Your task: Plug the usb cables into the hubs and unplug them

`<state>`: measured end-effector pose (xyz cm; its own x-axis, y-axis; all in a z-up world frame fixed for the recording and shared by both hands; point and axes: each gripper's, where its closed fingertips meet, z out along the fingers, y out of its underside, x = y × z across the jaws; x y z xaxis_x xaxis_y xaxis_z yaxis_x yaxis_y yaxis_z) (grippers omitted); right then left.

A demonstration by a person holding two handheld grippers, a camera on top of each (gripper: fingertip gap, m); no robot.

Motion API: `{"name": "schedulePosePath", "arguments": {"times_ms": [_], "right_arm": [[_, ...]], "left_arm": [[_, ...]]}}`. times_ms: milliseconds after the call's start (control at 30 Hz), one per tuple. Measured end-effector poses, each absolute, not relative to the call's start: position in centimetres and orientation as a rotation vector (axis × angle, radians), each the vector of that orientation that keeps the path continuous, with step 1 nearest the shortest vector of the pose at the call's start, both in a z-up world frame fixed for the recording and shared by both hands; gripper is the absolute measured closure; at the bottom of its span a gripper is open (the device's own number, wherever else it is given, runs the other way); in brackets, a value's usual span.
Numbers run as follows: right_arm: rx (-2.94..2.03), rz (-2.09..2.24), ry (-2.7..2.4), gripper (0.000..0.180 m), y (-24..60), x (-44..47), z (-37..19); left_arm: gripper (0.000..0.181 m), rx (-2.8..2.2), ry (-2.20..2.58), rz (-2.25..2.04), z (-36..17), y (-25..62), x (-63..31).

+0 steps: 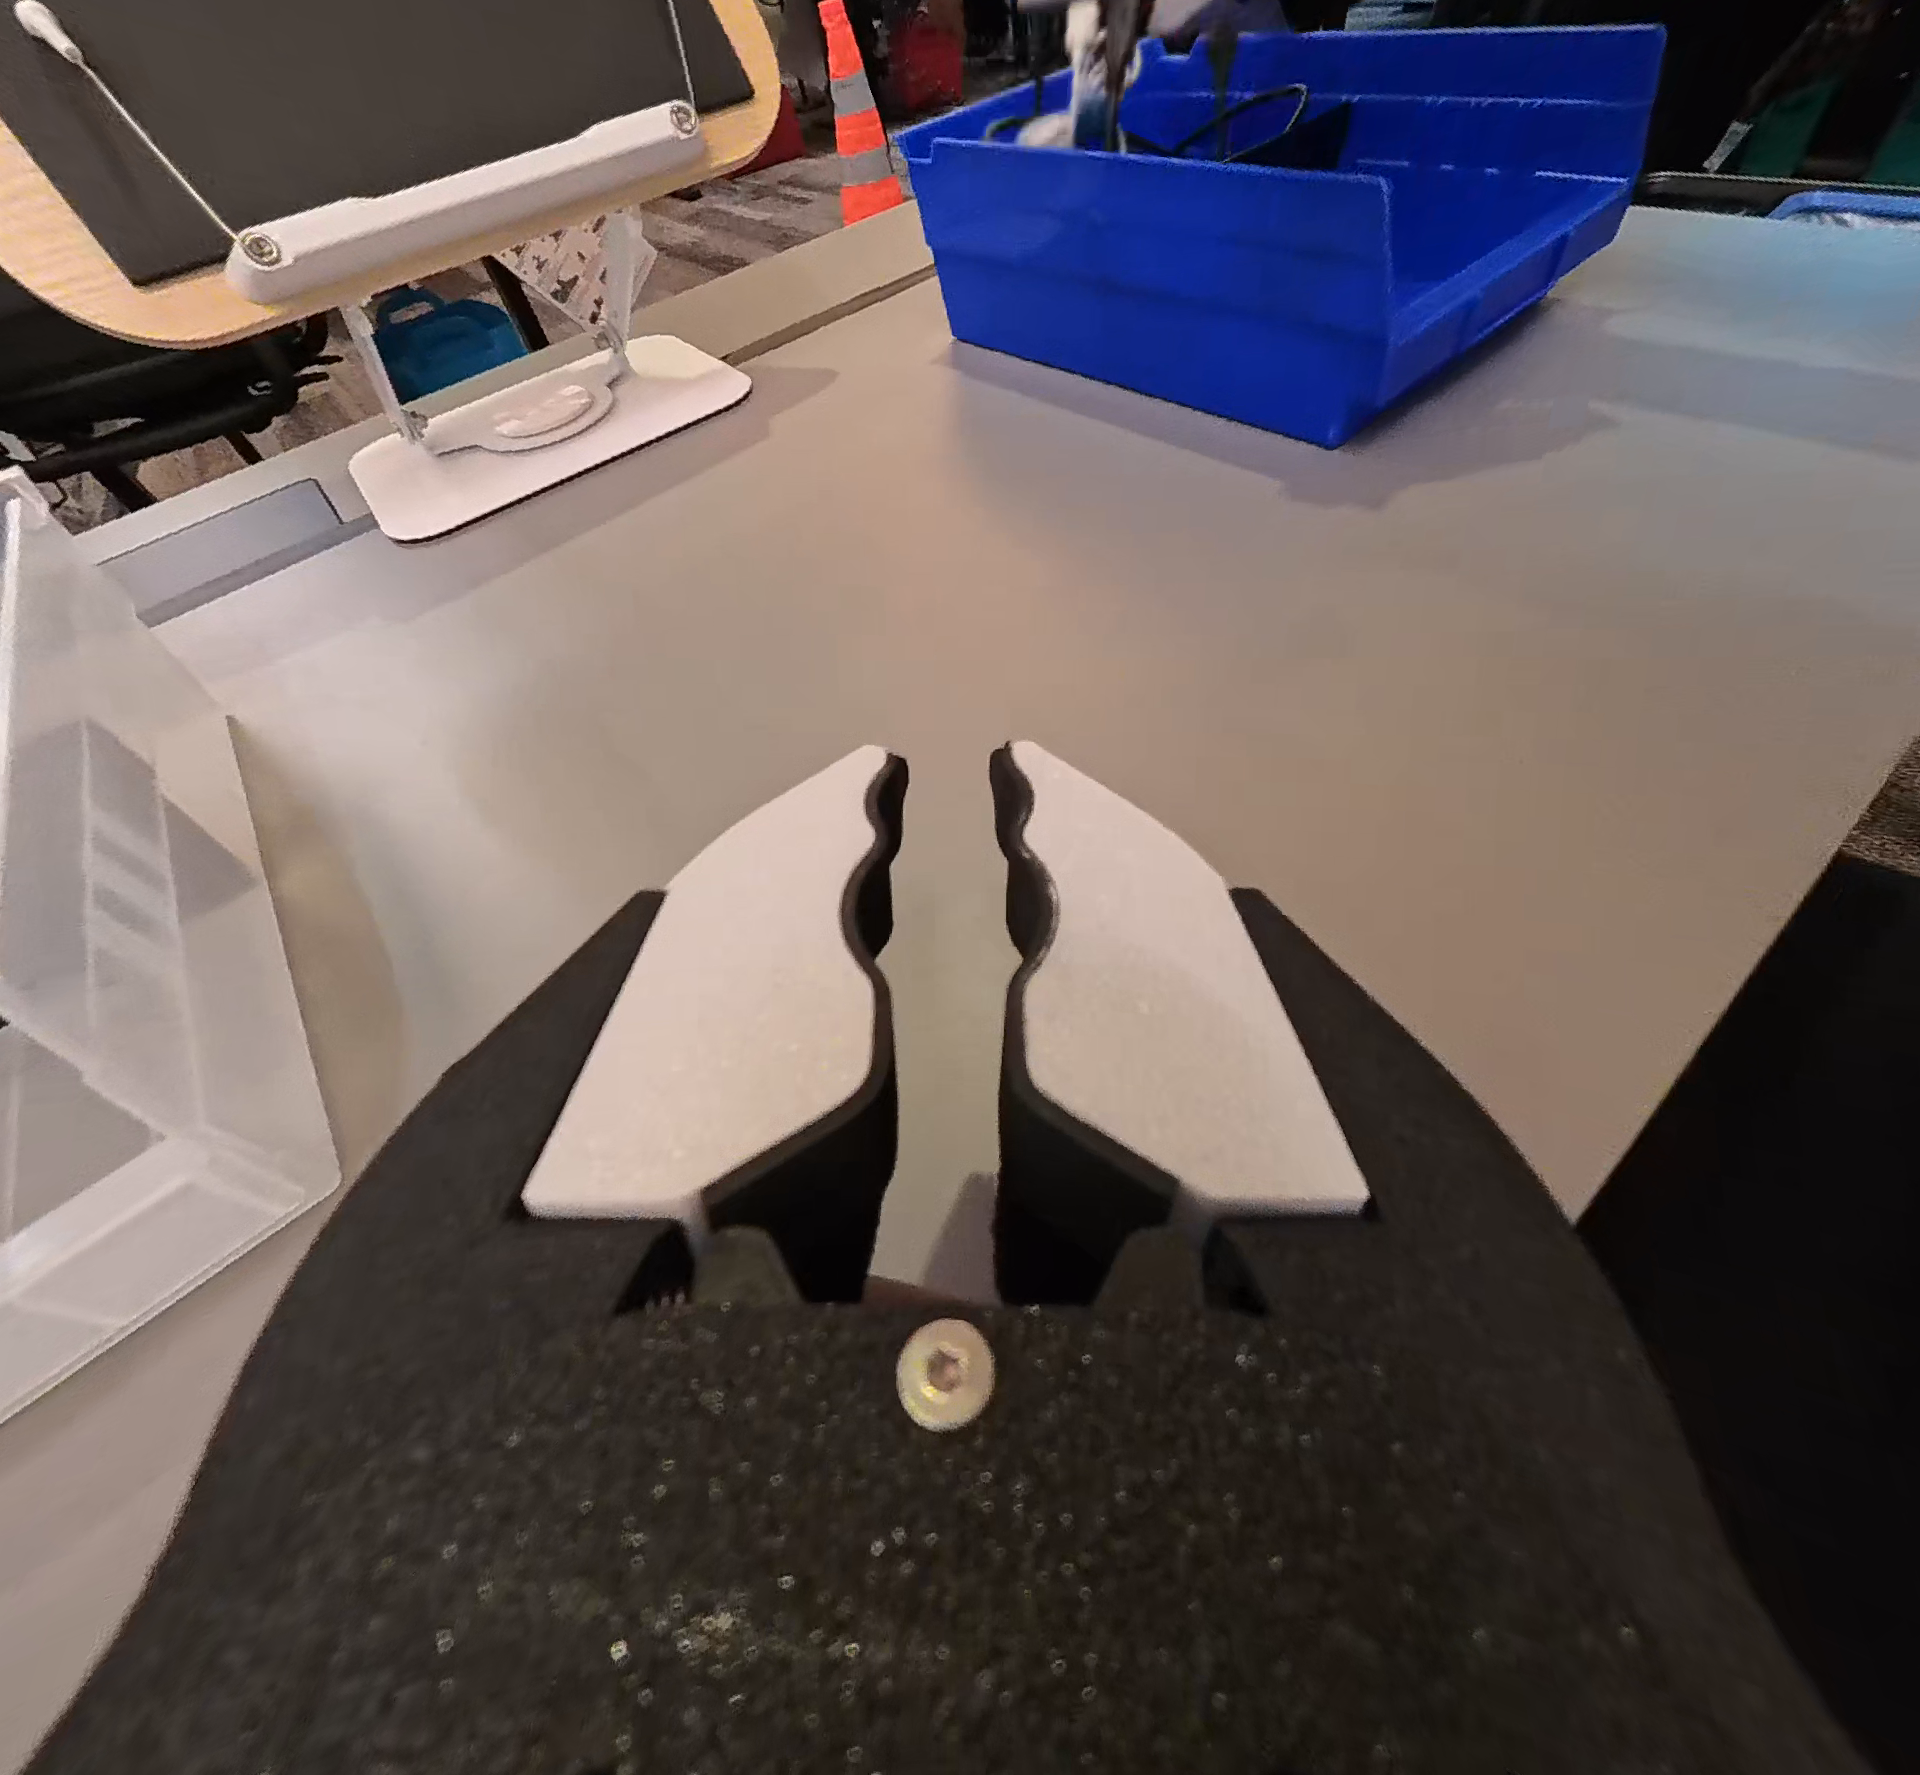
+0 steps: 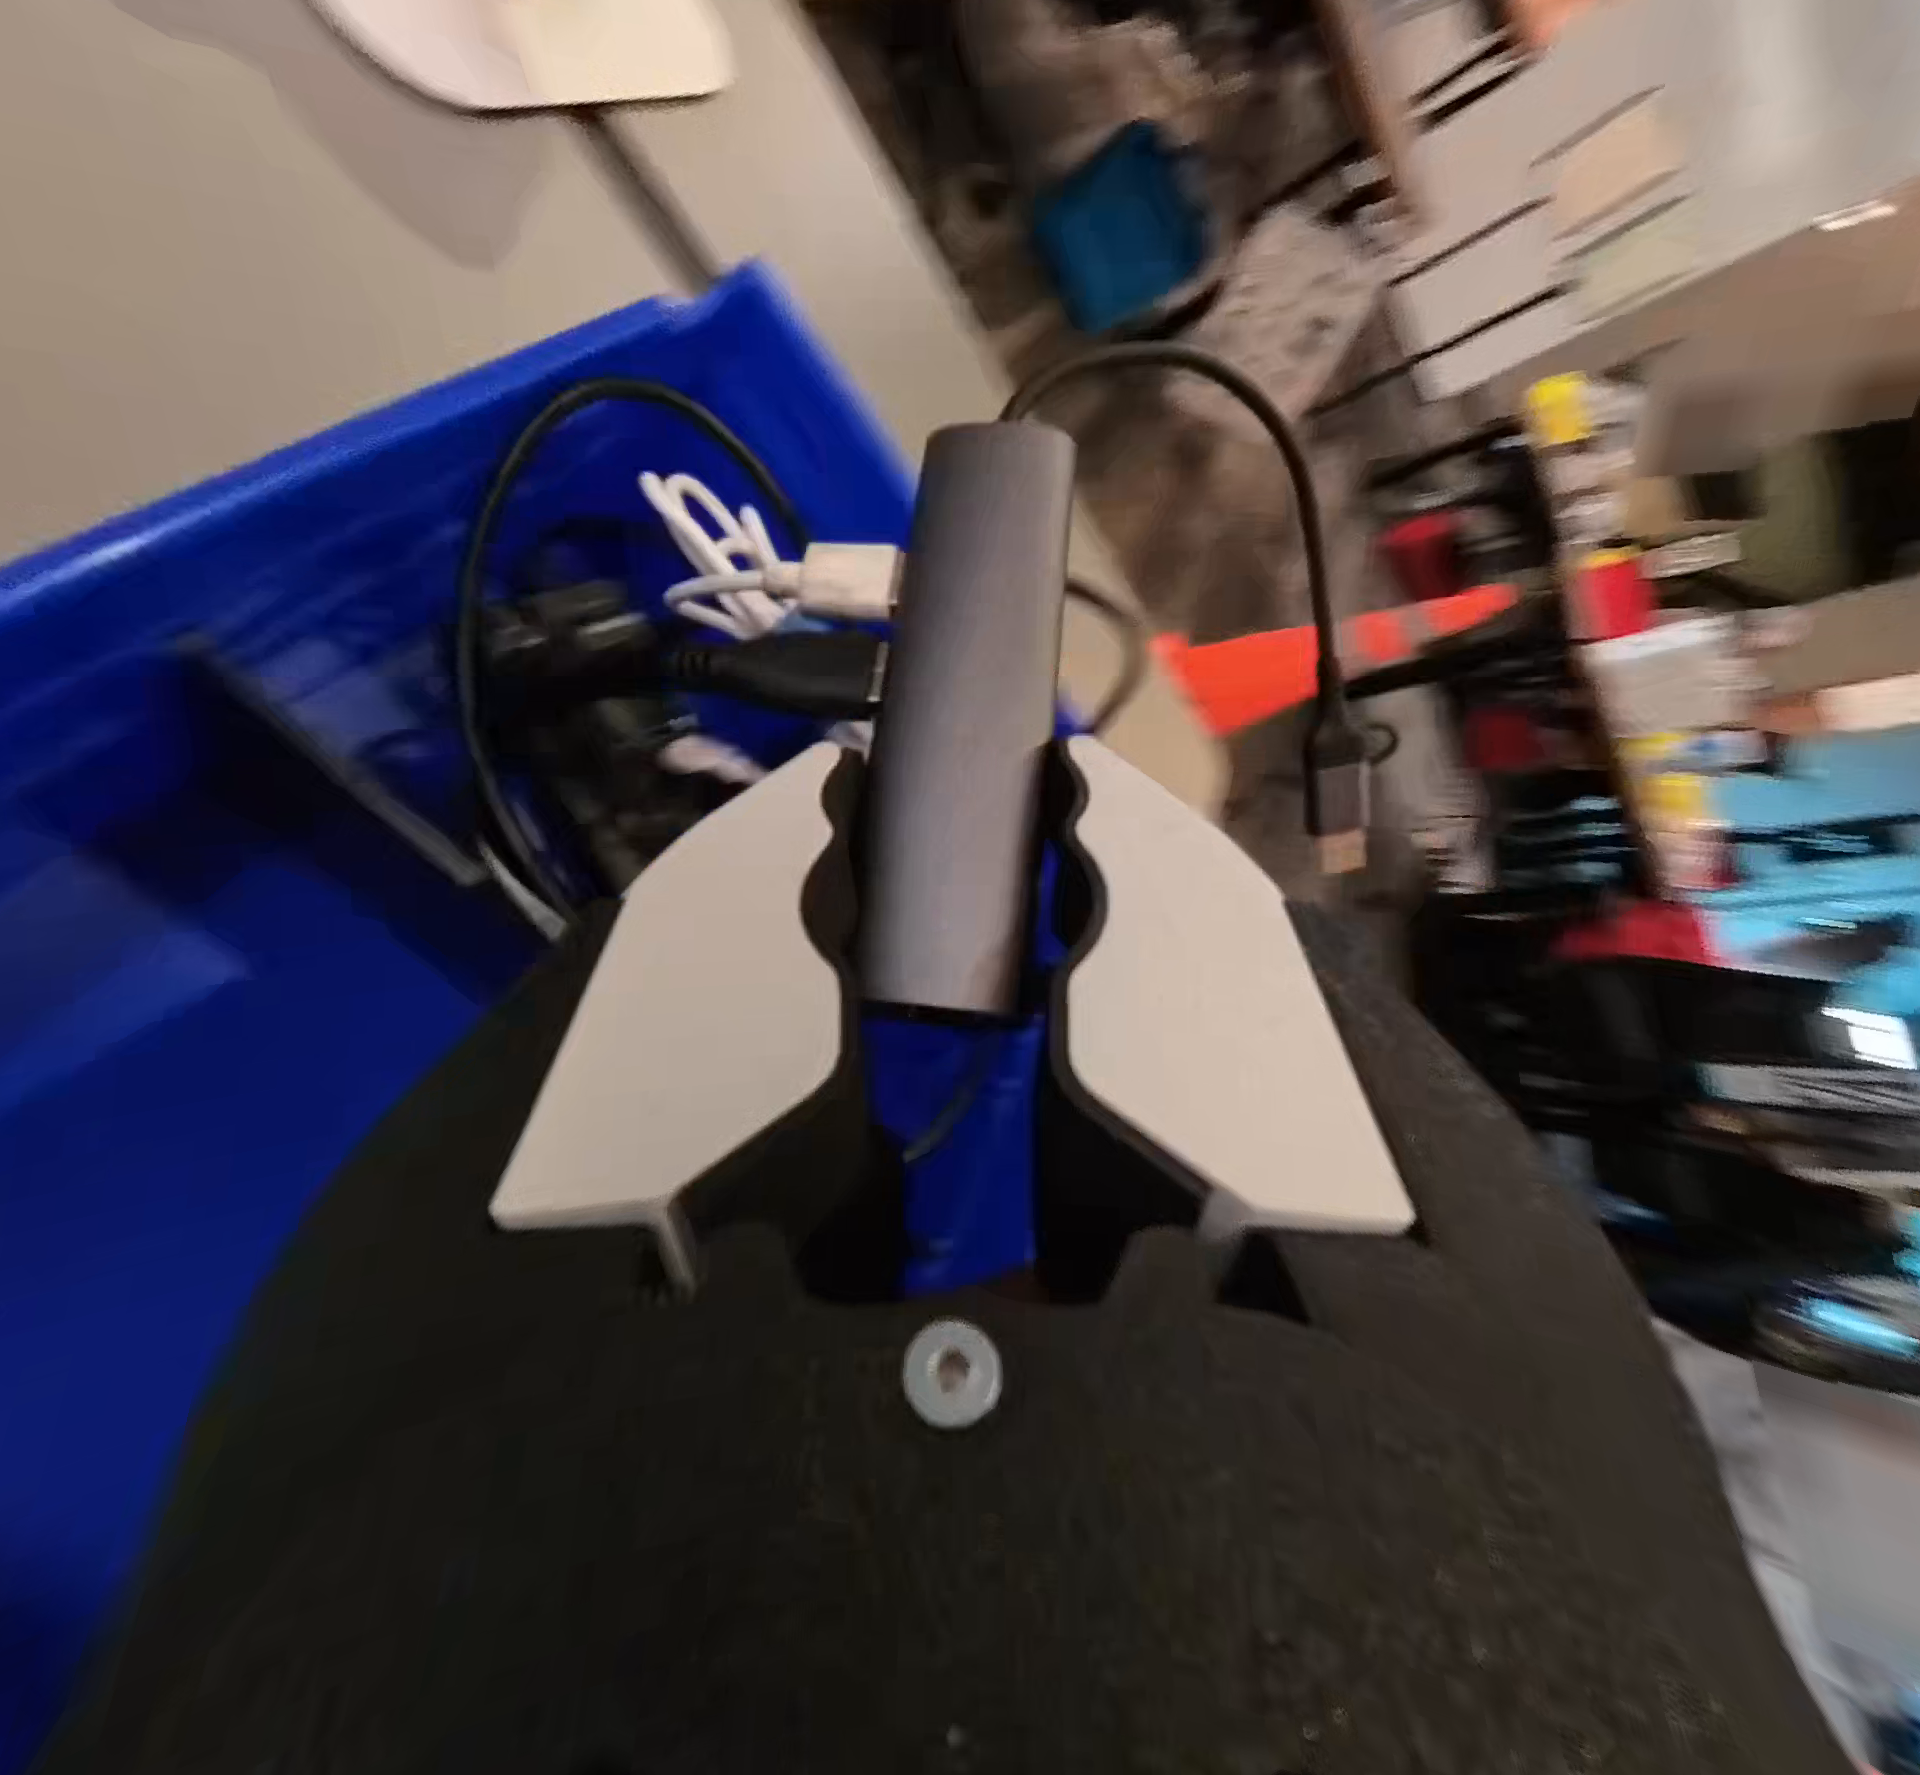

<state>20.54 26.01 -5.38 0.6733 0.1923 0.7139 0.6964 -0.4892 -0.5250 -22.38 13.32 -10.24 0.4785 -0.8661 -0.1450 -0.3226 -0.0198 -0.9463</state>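
The right tongs (image 2: 961,780), grey wavy-edged pads on grainy black plastic, are clenched around a slim dark-grey metal USB hub (image 2: 971,738), lifted above the glossy blue plastic bin (image 1: 1247,291). A white plug (image 2: 847,572) and a black plug (image 2: 810,671) sit in the hub's side at nine o'clock; its own black cable (image 2: 1288,520) loops over to two o'clock, connector dangling free. More black and white cables lie tangled in the bin. The left tongs (image 1: 948,769) hover released, holding nothing, over the smooth grey desk (image 1: 1143,603), bare up to the bin at one o'clock. A wood-framed stand (image 1: 395,115) rises at eleven o'clock, a frosted clear box (image 1: 135,977) at nine. The room behind is cluttered and blurred, with an orange cone (image 1: 860,125).
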Motion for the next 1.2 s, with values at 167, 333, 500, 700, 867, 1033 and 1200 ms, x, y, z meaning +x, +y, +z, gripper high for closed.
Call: {"name": "schedulePosePath", "arguments": {"times_ms": [167, 333, 500, 700, 867, 1033, 1200], "right_arm": [[-2.361, -0.361, -0.708, 0.144, 25.9, 20.8, -10.2], [-2.72, -0.203, -0.85, 0.145, 25.9, 22.8, -13.9], [-2.88, -0.125, -0.778, 0.145, 26.4, 23.1, -16.5], [-2.73, -0.112, -0.636, 0.133, 26.2, 22.9, -13.7], [-2.485, -0.17, -0.463, 0.13, 23.8, 23.2, -5.8], [-2.161, -0.195, -0.214, 0.137, 17.3, 19.5, -0.8], [-1.951, 0.116, 0.212, 0.139, 9.9, 12.6, -6.6]], "left_arm": [[0.165, -1.601, 1.068, -0.625, -10.6, 13.1, -22.0], [0.165, -1.59, 1.101, -0.625, -10.8, 12.6, -21.5], [0.162, -1.608, 1.084, -0.625, -10.9, 13.1, -22.0], [0.154, -1.64, 0.981, -0.62, -10.5, 15.1, -23.7], [0.153, -1.677, 0.845, -0.631, -9.4, 17.8, -26.5], [0.153, -1.708, 0.612, -0.588, -7.1, 21.5, -33.2], [0.154, -1.903, 0.447, -0.451, -9.7, 23.8, -41.6]]}}
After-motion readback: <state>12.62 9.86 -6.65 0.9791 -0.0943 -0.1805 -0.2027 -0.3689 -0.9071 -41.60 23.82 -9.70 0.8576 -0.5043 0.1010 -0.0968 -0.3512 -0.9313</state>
